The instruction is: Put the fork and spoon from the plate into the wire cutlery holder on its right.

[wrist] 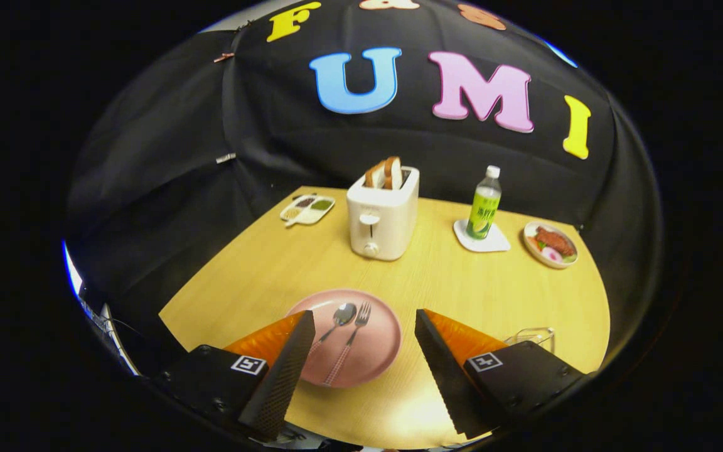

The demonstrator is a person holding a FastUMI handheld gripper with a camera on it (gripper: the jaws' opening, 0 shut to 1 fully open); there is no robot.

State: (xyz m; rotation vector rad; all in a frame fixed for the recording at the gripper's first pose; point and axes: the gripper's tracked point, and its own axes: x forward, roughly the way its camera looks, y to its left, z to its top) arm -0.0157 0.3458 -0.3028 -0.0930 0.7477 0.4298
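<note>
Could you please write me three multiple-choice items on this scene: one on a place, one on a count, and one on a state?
1. Where do the fork and spoon lie?
A. on the pink plate
B. in the wire cutlery holder
C. beside the toaster

2. How many bread slices stand in the toaster?
A. none
B. two
C. four

3. How is the gripper?
A. shut on the fork
B. shut on the spoon
C. open

Answers: 1 A, both rest side by side on the plate. 2 B, two slices stick out of the top. 3 C, the fingers stand wide apart, holding nothing.
</note>
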